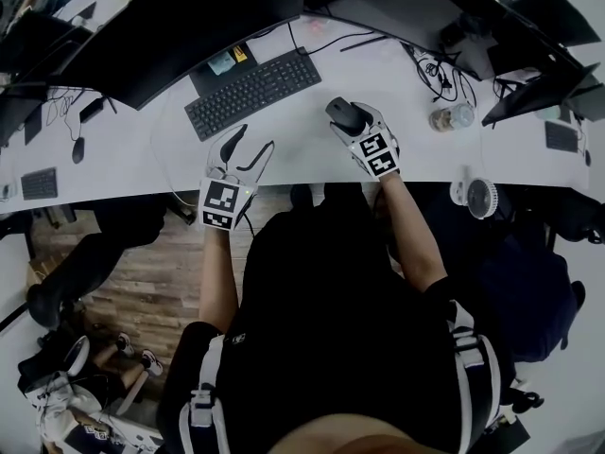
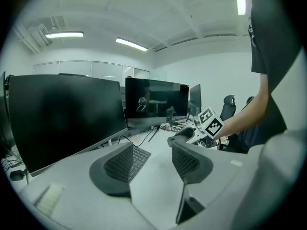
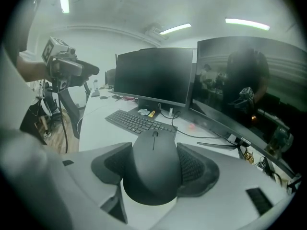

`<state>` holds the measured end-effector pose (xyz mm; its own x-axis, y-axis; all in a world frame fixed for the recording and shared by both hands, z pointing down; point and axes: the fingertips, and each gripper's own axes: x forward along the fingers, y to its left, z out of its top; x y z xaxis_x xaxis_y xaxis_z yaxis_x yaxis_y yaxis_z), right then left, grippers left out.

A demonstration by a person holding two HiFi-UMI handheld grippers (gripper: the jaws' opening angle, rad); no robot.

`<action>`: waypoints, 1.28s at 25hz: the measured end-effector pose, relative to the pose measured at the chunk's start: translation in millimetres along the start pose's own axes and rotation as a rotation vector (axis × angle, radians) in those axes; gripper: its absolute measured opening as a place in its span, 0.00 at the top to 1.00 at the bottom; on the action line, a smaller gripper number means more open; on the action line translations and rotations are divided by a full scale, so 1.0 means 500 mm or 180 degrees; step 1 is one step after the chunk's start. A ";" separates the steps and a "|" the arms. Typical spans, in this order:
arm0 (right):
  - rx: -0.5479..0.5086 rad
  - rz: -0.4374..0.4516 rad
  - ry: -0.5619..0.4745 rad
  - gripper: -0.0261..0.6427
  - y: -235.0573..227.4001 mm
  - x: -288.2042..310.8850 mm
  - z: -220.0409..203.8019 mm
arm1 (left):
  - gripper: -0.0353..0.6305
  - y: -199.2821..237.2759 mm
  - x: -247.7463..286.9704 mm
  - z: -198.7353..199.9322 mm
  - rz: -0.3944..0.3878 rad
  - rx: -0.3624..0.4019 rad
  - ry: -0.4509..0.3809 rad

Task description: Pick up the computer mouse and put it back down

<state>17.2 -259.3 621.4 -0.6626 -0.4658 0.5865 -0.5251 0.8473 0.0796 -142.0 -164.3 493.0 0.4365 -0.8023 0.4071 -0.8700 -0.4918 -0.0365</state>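
Head view: seated at a white bench (image 1: pixel 302 145), a person in a dark top holds the right gripper (image 1: pixel 355 125) closed around a black computer mouse (image 1: pixel 342 112) just right of centre frame, beside the right end of a black keyboard (image 1: pixel 253 91). The left gripper (image 1: pixel 251 149) hangs lower left of the mouse, near the bench's front edge, its jaws spread wide with nothing in them. A large dark monitor (image 1: pixel 180 22) fills the upper left

Left gripper view: the left gripper (image 2: pixel 151 164) shows both ribbed pads standing well apart at lower centre, only bare bench and the keyboard (image 2: pixel 138 155) visible through the gap. The right gripper (image 2: pixel 189 134), its marker cube uppermost, appears right of centre. A black monitor (image 2: pixel 67 121) takes up the left

Right gripper view: the right gripper (image 3: pixel 152 157) has a pad pressed to each flank of the computer mouse (image 3: pixel 153 178), which sits at lower centre, scroll wheel pointing away from the camera. The keyboard (image 3: pixel 136 121) lies beyond it, and the left gripper (image 3: pixel 72 68) shows at upper left
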 end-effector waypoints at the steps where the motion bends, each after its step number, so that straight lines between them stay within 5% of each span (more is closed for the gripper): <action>1: -0.0015 -0.0001 -0.0010 0.52 0.003 -0.007 0.008 | 0.57 0.002 -0.004 0.002 0.0004 0.0001 -0.0010; 17: 0.0006 0.0037 -0.0692 0.52 0.066 -0.121 0.171 | 0.57 0.000 -0.047 -0.019 0.0027 -0.0006 0.0003; 32: -0.0127 -0.0005 -0.0937 0.52 0.080 -0.191 0.201 | 0.58 -0.032 -0.056 -0.020 0.0010 -0.0027 -0.0058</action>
<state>5.8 -206.6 487.9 -0.7913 -0.5161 0.3277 -0.5087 0.8532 0.1154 -142.7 -130.6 491.1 0.4378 -0.8099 0.3904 -0.8732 -0.4864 -0.0298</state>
